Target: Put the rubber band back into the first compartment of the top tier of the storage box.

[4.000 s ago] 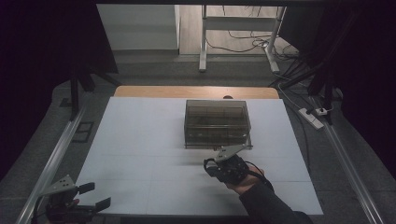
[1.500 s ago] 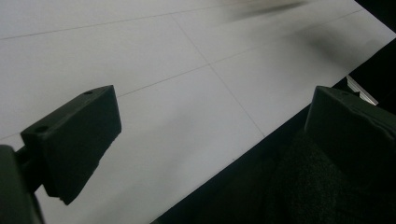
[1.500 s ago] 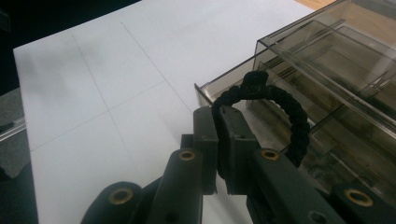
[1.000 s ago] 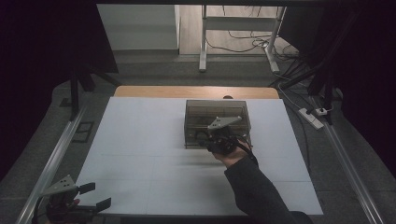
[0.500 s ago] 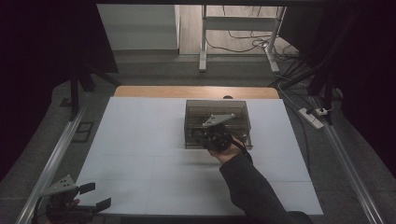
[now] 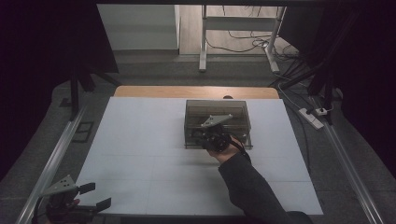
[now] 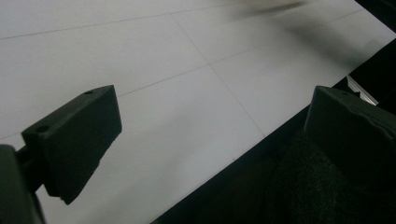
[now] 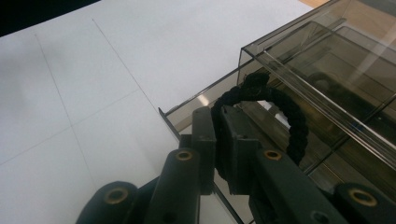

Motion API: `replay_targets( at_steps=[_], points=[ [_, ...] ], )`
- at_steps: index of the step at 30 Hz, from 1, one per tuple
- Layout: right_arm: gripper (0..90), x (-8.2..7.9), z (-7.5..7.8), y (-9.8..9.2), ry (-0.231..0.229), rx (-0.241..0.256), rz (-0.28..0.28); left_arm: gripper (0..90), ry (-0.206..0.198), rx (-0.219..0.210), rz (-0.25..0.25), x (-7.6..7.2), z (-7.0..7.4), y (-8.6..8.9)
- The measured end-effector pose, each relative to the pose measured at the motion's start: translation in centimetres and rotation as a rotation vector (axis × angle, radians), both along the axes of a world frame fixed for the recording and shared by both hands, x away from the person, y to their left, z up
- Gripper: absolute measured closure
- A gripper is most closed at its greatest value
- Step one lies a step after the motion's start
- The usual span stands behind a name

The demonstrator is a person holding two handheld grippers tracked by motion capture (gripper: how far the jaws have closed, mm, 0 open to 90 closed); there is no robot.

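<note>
Right gripper [image 8: 217, 140] pinches a black braided rope ring [image 8: 292, 119].
It is over the clear smoky plastic box [image 6: 217, 114]; left gripper [image 6: 95, 196] gapes wide, near-left.

The box [image 8: 327, 79] is smoky brown and see-through, with paler glints along its edges. The loop [image 8: 285, 112] just beside the box's near wall is black, with a twisted braided pattern. The right gripper [image 8: 217, 140] at the box is black with brass-coloured rivets. The table [image 6: 140, 140] under the box is white, crossed by thin grey lines; beyond the box a tan wooden strip [image 6: 154, 91] shows. The left gripper [image 7: 205, 140], well apart from the box, has matt black jaws.
</note>
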State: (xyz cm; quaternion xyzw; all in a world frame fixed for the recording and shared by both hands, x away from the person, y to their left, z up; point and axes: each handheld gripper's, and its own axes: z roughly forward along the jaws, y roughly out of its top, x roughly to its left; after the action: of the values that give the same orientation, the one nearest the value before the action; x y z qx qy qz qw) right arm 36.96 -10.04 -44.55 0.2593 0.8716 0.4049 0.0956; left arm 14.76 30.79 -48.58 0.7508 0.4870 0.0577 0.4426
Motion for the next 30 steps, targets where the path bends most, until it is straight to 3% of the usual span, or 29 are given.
replay_targets(
  at_steps=[21, 30],
  points=[
    [61.9, 0.03, -0.09, 0.14, -0.017, 0.011, -0.03, 3.3, 0.003, 0.003, 0.002, 0.02, -0.01, 0.0],
    [52.2, -0.05, 0.06, 0.06, 0.005, 0.02, -0.06, 3.3, 0.004, 0.002, 0.003, 0.02, -0.01, 0.01]
  ],
)
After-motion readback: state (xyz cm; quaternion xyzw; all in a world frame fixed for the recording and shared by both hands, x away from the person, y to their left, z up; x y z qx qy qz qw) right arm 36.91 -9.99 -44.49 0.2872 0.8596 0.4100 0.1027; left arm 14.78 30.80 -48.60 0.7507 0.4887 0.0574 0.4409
